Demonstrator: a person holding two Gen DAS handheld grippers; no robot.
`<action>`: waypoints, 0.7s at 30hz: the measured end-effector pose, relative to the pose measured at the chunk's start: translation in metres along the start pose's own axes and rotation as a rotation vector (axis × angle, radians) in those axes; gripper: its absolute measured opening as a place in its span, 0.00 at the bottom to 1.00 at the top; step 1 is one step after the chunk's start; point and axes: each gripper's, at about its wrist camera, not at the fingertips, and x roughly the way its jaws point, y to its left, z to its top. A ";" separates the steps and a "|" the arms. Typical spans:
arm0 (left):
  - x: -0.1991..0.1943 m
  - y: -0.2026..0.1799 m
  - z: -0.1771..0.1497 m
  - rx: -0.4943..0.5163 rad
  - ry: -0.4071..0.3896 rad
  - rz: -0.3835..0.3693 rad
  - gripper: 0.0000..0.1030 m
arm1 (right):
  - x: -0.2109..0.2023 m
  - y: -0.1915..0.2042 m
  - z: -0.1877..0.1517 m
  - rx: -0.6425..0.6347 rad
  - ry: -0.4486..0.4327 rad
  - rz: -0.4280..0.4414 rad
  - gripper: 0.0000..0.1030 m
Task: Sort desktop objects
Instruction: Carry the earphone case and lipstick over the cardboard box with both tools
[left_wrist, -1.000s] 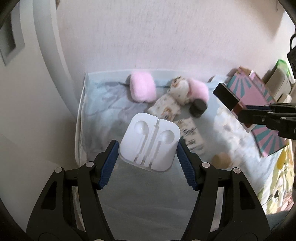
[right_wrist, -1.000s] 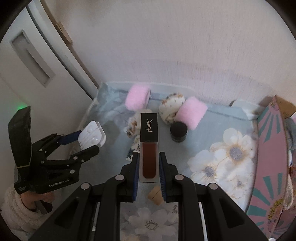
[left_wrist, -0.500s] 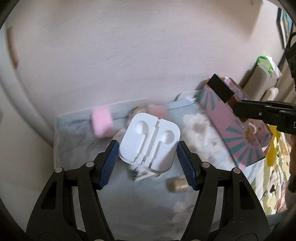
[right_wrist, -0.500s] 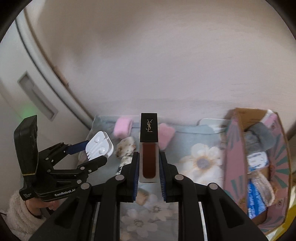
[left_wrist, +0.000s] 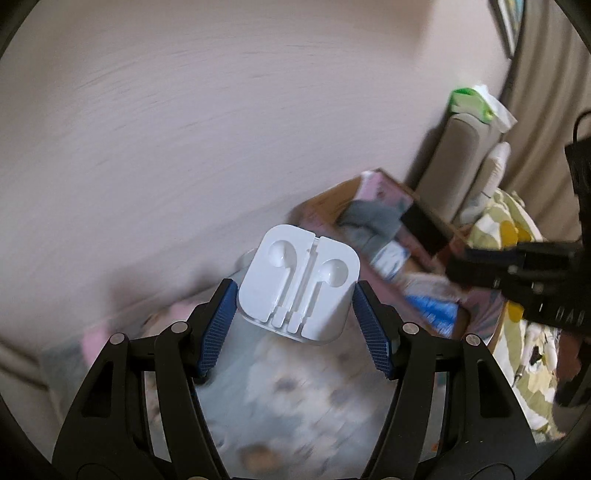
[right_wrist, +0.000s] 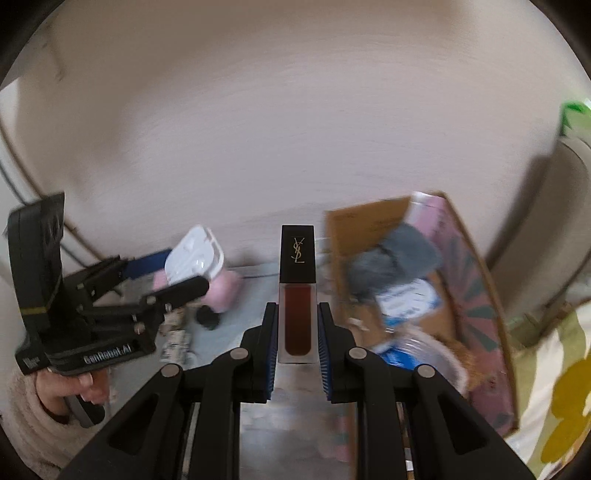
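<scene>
My left gripper (left_wrist: 293, 295) is shut on a white earphone case (left_wrist: 299, 282) and holds it in the air above the table. It also shows at the left of the right wrist view (right_wrist: 192, 275), case (right_wrist: 194, 258) in its jaws. My right gripper (right_wrist: 297, 314) is shut on a dark red lip gloss tube with a black cap (right_wrist: 297, 291), held upright. That tube's black cap (left_wrist: 424, 227) shows in the left wrist view over the open pink cardboard box (right_wrist: 476, 295), which holds a grey cloth (right_wrist: 391, 262) and blue-and-white packets (right_wrist: 406, 301).
The table has a floral cloth (left_wrist: 280, 398). On it lie a pink fluffy pad (right_wrist: 225, 291), a small black jar (right_wrist: 207, 317) and patterned sachets (right_wrist: 177, 339). A wall stands close behind. A yellow-green flowered cover (right_wrist: 557, 387) lies at the right.
Both grippers have swung to the right with their objects. The pink box now fills the middle right of both views; the pads and jar have slid left.
</scene>
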 end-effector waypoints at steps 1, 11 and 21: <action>0.007 -0.007 0.007 0.008 0.001 -0.014 0.60 | 0.000 -0.005 -0.002 0.007 0.000 -0.007 0.18; 0.081 -0.063 0.048 0.084 0.066 -0.086 0.60 | -0.002 -0.070 -0.023 0.104 0.036 -0.079 0.18; 0.135 -0.086 0.057 0.106 0.133 -0.076 0.60 | 0.018 -0.095 -0.043 0.135 0.093 -0.060 0.18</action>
